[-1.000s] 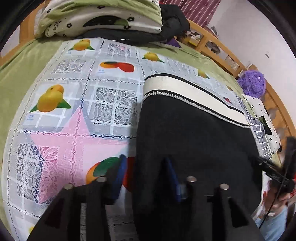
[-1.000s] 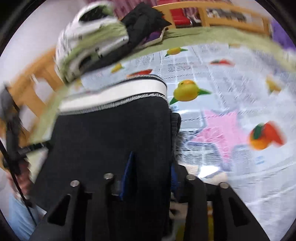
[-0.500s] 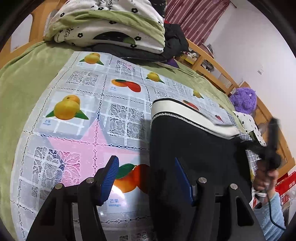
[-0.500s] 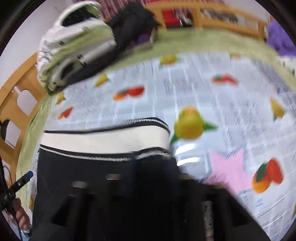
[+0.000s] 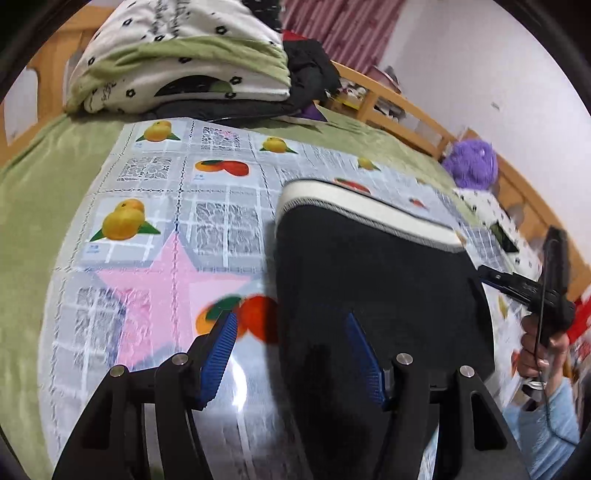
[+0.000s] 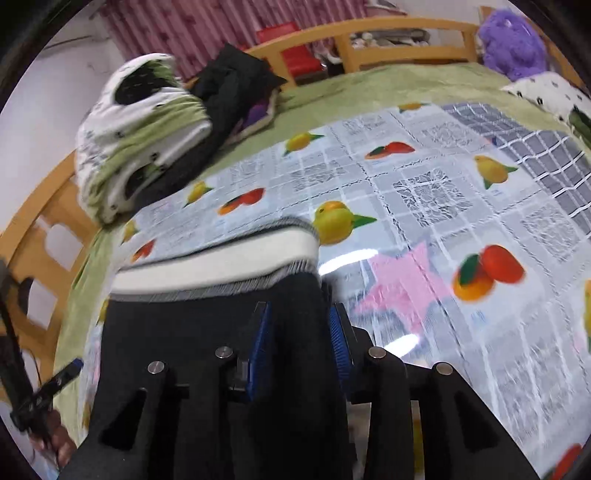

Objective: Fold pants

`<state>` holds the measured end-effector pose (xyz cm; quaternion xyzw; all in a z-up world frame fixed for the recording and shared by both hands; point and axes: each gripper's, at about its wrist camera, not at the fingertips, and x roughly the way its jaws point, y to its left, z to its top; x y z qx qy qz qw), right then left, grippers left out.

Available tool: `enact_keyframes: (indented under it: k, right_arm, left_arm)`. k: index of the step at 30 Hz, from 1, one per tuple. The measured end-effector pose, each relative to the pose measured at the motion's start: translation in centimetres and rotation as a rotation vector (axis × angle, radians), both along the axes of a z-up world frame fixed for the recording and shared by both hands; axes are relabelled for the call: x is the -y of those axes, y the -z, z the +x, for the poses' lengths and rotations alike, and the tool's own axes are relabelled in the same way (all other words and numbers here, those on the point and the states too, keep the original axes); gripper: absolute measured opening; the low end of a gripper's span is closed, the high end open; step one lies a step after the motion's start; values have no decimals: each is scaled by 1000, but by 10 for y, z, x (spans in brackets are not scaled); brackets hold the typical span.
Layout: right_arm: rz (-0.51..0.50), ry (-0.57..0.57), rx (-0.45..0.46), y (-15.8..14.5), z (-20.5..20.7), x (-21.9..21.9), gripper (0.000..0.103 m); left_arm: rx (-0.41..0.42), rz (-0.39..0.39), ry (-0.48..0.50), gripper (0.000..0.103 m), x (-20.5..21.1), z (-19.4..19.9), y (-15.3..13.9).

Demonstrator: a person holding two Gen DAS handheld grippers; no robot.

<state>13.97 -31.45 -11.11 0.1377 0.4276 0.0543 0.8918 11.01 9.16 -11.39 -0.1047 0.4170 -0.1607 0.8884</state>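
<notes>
**Black pants on the bed, both grippers at their near edge**

Around my work area I see a stack of folded bedding (image 5: 184, 70) at the far end of the bed, a dark jacket (image 6: 229, 85) slumped against it, and a fuzzy purple toy (image 5: 474, 162) by the wooden rail (image 6: 402, 33) on the far right. Nothing lies between my grippers and the pants.

The pants (image 5: 369, 273) lie flat on a glossy plastic sheet (image 5: 221, 221) printed with fruit and a pink star, spread over the green bed cover (image 5: 37, 192). Their cream ribbed waistband (image 6: 221, 266) is at the far end.

My left gripper (image 5: 291, 354) has its jaws well apart. The left edge of the pants runs up between them, but neither blue ribbed pad (image 5: 219, 354) presses on the cloth.

My right gripper (image 6: 299, 343) has just been opening its jaws. They stand narrowly apart with the right edge of the black cloth between them. I cannot tell whether the pads still pinch it.

The pants look like soft, matte knit.
</notes>
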Motion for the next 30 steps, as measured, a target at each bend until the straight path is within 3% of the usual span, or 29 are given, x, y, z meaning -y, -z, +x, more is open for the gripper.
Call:
enact_keyframes:
  k: [3, 6, 12, 16, 18, 20, 22, 25, 27, 30]
  right_arm:
    - [-60, -83, 2, 7, -46, -9, 33]
    - [-134, -98, -28, 32, -63, -12, 33]
    - [6, -75, -23, 42, -91, 8, 34]
    - [42, -95, -18, 52, -106, 11, 35]
    - [75, -95, -22, 58, -109, 13, 36]
    - [111, -86, -30, 63, -112, 16, 36]
    - [124, -89, -33, 65, -112, 18, 36]
    - [121, -92, -23, 66, -112, 18, 37]
    - [129, -87, -25, 67, -111, 19, 37]
    - [133, -88, -24, 68, -110, 19, 37]
  left_arm:
    - [4, 7, 24, 59, 4, -34, 0]
    - [9, 26, 34, 59, 7, -67, 2]
    - [35, 165, 56, 59, 19, -124, 8]
    - [28, 266, 85, 46, 39, -133, 18]
    - [29, 371, 101, 46, 51, -130, 24]
    - [30, 569, 85, 41, 64, -125, 36]
    - [53, 558, 109, 41, 65, -130, 35]
    - [59, 478, 129, 41, 67, -129, 29]
    - [91, 505, 106, 41, 75, -124, 28]
    - [118, 474, 45, 22, 78, -107, 27]
